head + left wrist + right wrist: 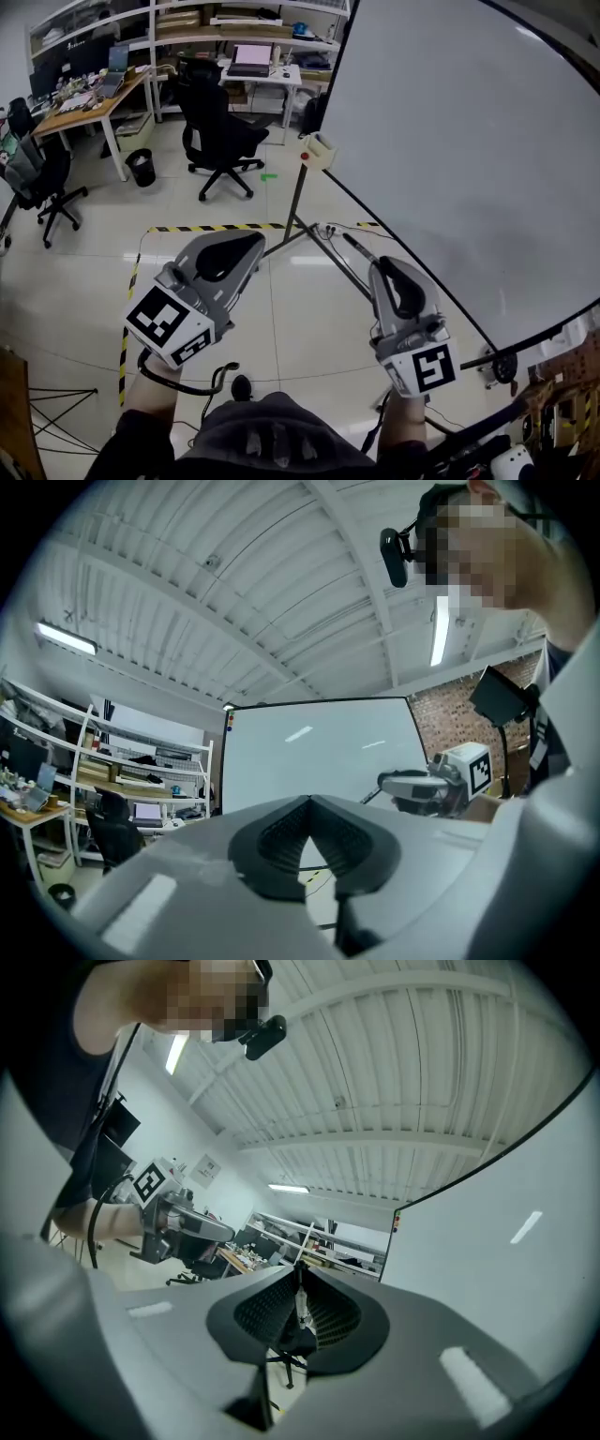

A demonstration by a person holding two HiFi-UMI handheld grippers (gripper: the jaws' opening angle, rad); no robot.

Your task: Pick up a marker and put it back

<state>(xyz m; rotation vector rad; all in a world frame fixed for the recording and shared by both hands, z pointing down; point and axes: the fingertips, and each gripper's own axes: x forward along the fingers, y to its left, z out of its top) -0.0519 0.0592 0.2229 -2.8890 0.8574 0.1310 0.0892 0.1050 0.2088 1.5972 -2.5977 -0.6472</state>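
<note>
Likely the thin marker (300,1300), pinched lengthwise between the nearly closed jaws of the right hand-held gripper (300,1277) and well apart from the holder (319,150) at the whiteboard (450,141) corner, twists loose in a jolt, with the left hand-held gripper (307,801) closed on nothing.

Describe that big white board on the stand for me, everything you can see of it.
The large white board with a thin dark frame stands upright on thin dark metal legs. Its surface is blank and smooth, catching soft streaks of ceiling light. At one upper corner sit small coloured dots, and a small pale holder sits at a lower corner.
</note>
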